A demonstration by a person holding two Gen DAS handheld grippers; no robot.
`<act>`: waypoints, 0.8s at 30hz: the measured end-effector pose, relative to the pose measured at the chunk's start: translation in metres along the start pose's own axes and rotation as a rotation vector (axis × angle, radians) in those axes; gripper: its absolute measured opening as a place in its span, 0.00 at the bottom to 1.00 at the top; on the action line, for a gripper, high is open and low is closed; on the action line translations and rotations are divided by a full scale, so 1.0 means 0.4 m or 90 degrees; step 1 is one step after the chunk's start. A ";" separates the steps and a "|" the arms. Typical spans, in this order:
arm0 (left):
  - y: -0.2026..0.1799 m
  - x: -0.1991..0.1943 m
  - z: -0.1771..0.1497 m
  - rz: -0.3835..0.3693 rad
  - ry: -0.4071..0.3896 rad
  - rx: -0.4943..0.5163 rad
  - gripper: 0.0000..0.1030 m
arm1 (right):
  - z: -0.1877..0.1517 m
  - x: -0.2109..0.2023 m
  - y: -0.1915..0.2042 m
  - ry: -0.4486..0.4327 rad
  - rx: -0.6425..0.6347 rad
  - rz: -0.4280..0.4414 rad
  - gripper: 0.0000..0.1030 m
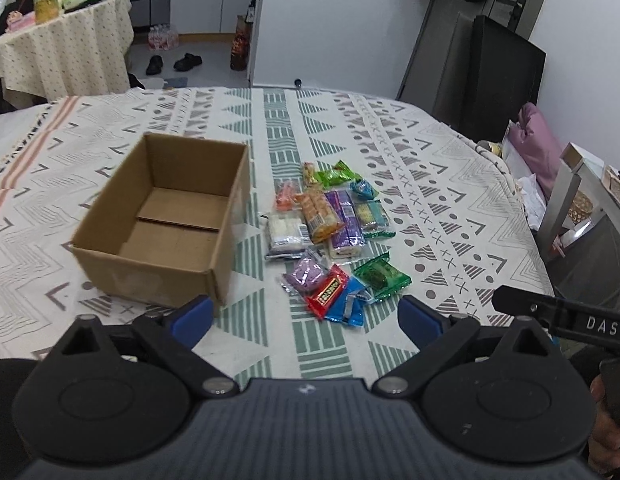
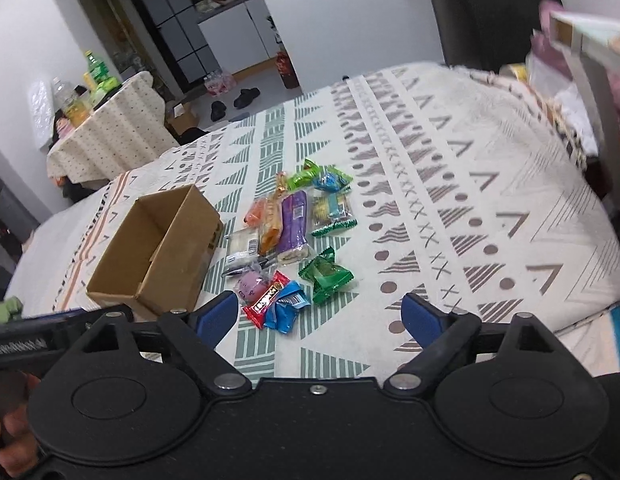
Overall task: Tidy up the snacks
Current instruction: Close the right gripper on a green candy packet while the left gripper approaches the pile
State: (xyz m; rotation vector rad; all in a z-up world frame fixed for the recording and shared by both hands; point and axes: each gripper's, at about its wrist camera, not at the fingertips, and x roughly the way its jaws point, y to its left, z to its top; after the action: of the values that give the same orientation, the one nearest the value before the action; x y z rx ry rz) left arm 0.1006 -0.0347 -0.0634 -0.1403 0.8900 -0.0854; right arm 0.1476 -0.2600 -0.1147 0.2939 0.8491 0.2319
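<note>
A loose pile of wrapped snacks [image 1: 334, 236] lies on the patterned cloth of the surface [image 1: 450, 184], just right of an open cardboard box [image 1: 165, 220] whose inside is bare. Nearest the cameras are a red bar [image 1: 327, 295], a blue packet [image 1: 348, 307], a purple packet [image 1: 305, 274] and a green packet [image 1: 382, 276]; longer orange and purple packs lie behind them.

The left hand-held gripper [image 1: 305, 316] hangs above the cloth, tilted down toward the near edge of the pile, its blue fingers [image 1: 195, 314] spread wide with nothing between them. The right hand-held gripper [image 2: 320, 320] is angled down likewise, jaws wide apart and empty, its left finger [image 2: 215, 316] near the red bar. Neither touches a snack.

A second cloth-covered table [image 1: 57, 48] with bottles stands further back.
</note>
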 end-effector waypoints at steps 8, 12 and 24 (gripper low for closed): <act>-0.008 0.109 0.012 0.004 0.036 -0.014 0.81 | 0.018 0.082 -0.032 0.028 0.033 0.010 0.86; -0.008 0.156 0.021 0.011 0.050 -0.014 0.77 | 0.024 0.121 -0.042 0.042 0.043 0.011 0.85; -0.010 0.301 0.039 0.034 0.080 -0.036 0.61 | 0.046 0.248 -0.092 0.084 0.096 0.027 0.72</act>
State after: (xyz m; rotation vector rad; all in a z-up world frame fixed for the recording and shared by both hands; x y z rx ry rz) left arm 0.1881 -0.0532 -0.1454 -0.1647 1.0221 -0.0194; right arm 0.2283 -0.2659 -0.1852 0.4416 0.9933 0.2296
